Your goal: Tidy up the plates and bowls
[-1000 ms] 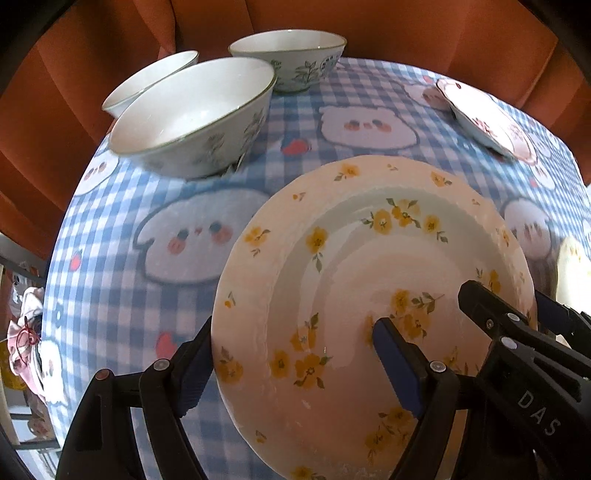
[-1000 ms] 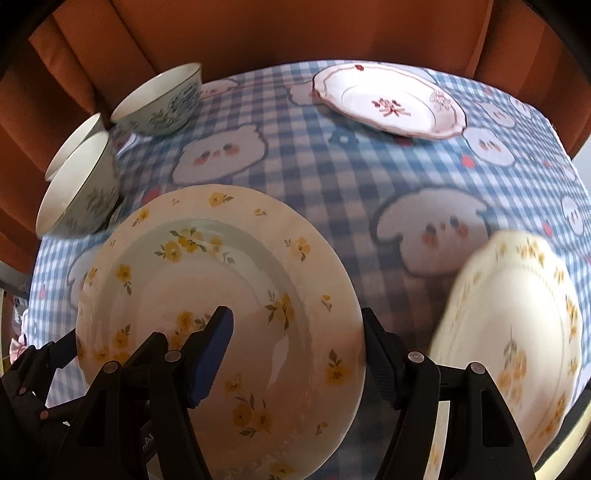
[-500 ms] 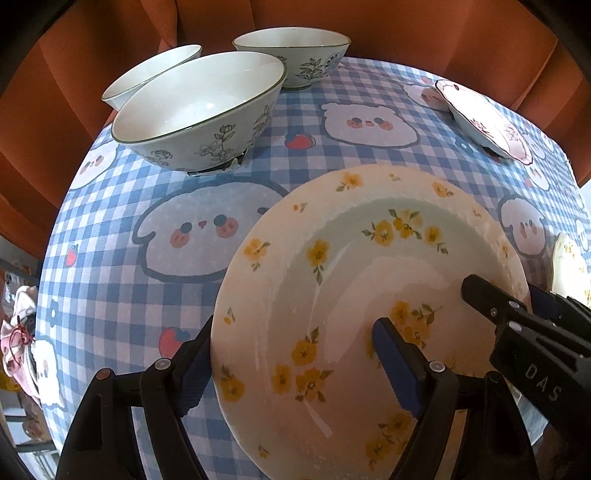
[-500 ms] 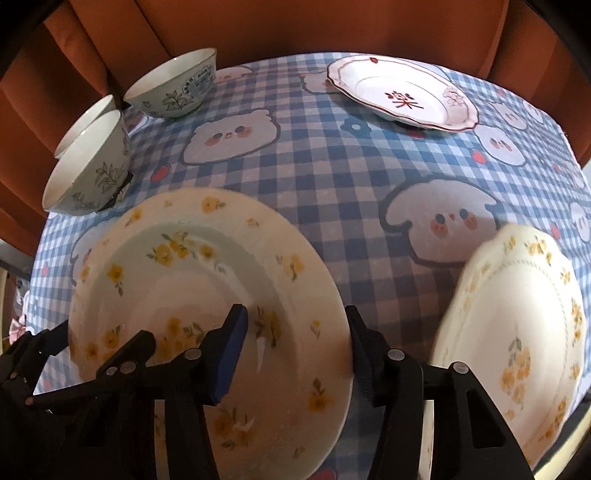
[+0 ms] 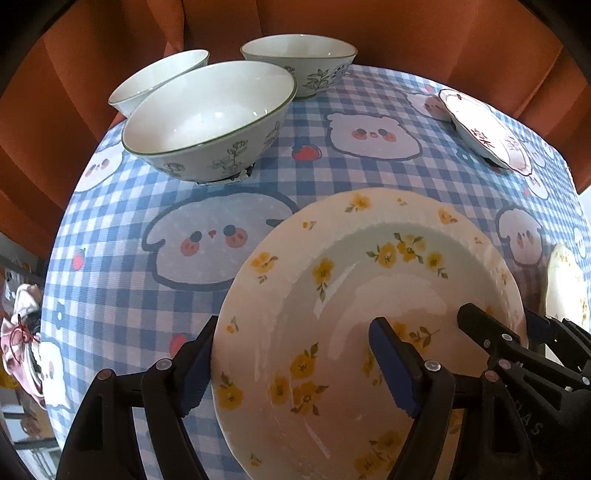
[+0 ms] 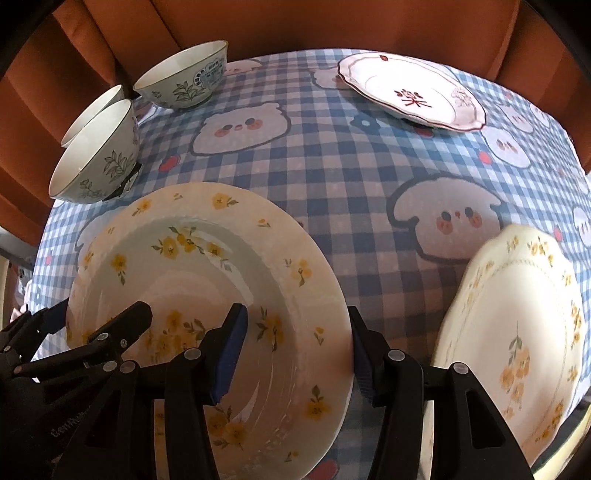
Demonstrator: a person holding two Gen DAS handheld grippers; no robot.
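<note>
Both tools carry the yellow-flowered plate lower and closer to the bowls.
The left tool (image 5: 295, 354) and right tool (image 6: 295, 350) each straddle a rim of the round cream yellow-flowered ceramic plate (image 5: 354, 295), which now sits nearer the bench's (image 6: 332, 166) left edge and its leaf-patterned bowls (image 5: 210, 118); placement there looks close.

tablecloth (image 5: 332, 177): blue/white gingham w/ white cartoon animal faces, pink cheeks, small red fruit + blue flower motifs, covers whole tabletop, drapes over near-left edge. orange-brown curtain (image 5: 406, 33) in vertical folds behind far side of table, also seen in right wrist view (image 6: 295, 22). pinkish cloth bundle w/ red string (image 5: 20, 332) at far left, below table edge, partly blurred. can't tell what it is.
</note>
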